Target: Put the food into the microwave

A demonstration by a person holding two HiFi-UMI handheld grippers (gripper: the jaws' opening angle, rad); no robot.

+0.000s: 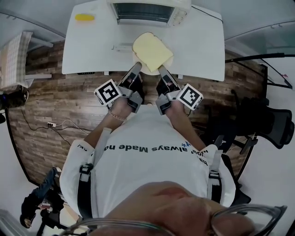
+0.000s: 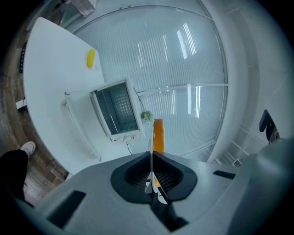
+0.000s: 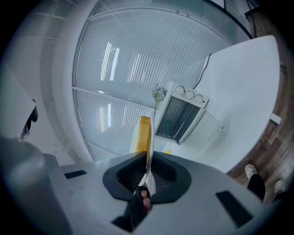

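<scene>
A yellow slice of food [image 1: 152, 50] lies on a white plate [image 1: 148, 71], held above the white table's [image 1: 87, 50] near edge. My left gripper [image 1: 137, 68] is shut on the plate's left rim and my right gripper [image 1: 162, 70] on its right rim. In the left gripper view the plate [image 2: 152, 144] runs edge-on between the shut jaws of the left gripper [image 2: 151, 176], with the food [image 2: 159, 134] beside it. The right gripper [image 3: 146, 176] grips the plate [image 3: 148, 153] the same way, with the food [image 3: 144, 133] on it. The microwave [image 1: 144, 11] stands at the table's back, its door [image 1: 123, 47] folded down open.
A small yellow object [image 1: 84, 17] lies at the table's back left. A black office chair [image 1: 272, 123] stands to the right on the wooden floor [image 1: 60, 99]. Another table [image 1: 14, 57] is at the left, and cables [image 1: 62, 124] lie on the floor.
</scene>
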